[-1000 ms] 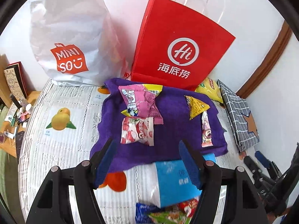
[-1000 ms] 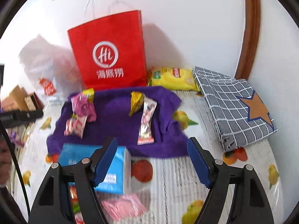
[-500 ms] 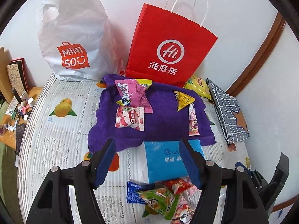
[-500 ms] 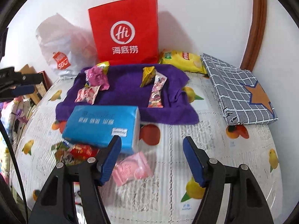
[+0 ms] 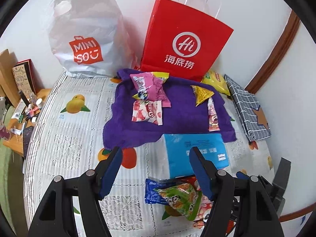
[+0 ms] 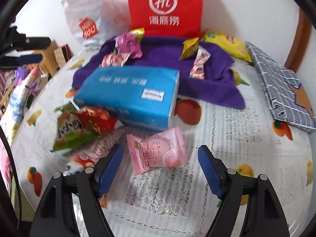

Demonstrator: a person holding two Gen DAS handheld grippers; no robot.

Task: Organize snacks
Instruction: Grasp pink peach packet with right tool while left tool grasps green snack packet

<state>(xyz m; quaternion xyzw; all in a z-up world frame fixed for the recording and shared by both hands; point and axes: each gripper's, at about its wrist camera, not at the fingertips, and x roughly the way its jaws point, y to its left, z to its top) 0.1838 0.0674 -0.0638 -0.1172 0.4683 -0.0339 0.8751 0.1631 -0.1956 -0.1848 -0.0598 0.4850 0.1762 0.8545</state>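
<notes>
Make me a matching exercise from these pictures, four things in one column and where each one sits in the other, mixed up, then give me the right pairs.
Things:
1. pink peach candy packet
2. blue tissue pack
3. yellow chip bag
4. red paper bag

Places:
A. standing against the wall
B. between the right gripper's opening jaws, untouched
C. just in front of the purple towel
D. beside the checked grey cloth

Pairs: 1-B, 2-C, 3-D, 4-A

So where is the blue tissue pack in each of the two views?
Left wrist view: the blue tissue pack lies right of centre, just below the purple towel.
Right wrist view: the pack lies left of centre, in front of the towel.
Shared landmark: the red paper bag stands behind the towel.
</notes>
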